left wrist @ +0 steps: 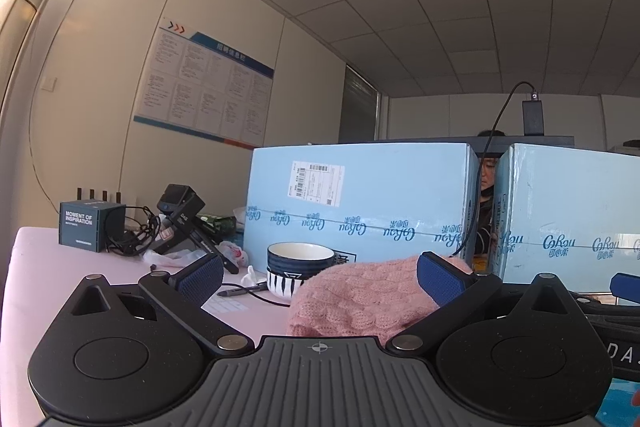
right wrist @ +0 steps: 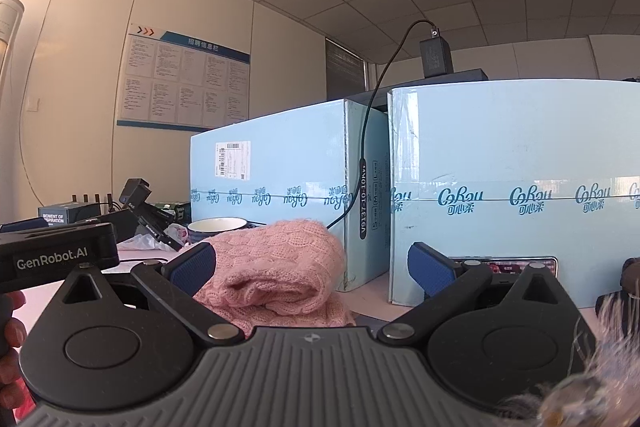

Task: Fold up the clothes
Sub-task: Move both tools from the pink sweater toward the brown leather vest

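A pink knitted garment (left wrist: pixel 360 301) lies in a folded bundle on the pink table (left wrist: pixel 36 291). In the left wrist view it sits between the spread fingers of my left gripper (left wrist: pixel 320 277), which is open and low over the table. The right wrist view shows the same pink knit (right wrist: pixel 276 267) just ahead of my right gripper (right wrist: pixel 312 265), also open, its left pad (right wrist: pixel 192 267) beside the bundle's left edge. The left gripper's black body (right wrist: pixel 56 255) appears at the left of the right wrist view, held by a hand (right wrist: pixel 12 335).
Two light blue cardboard boxes (left wrist: pixel 360 203) (right wrist: pixel 520 187) stand close behind the garment. Stacked bowls (left wrist: pixel 298 267), a pen (left wrist: pixel 240 291), a small black box (left wrist: pixel 86 225), cables and a black device (left wrist: pixel 182 223) crowd the table's back left. A person is partly visible between the boxes.
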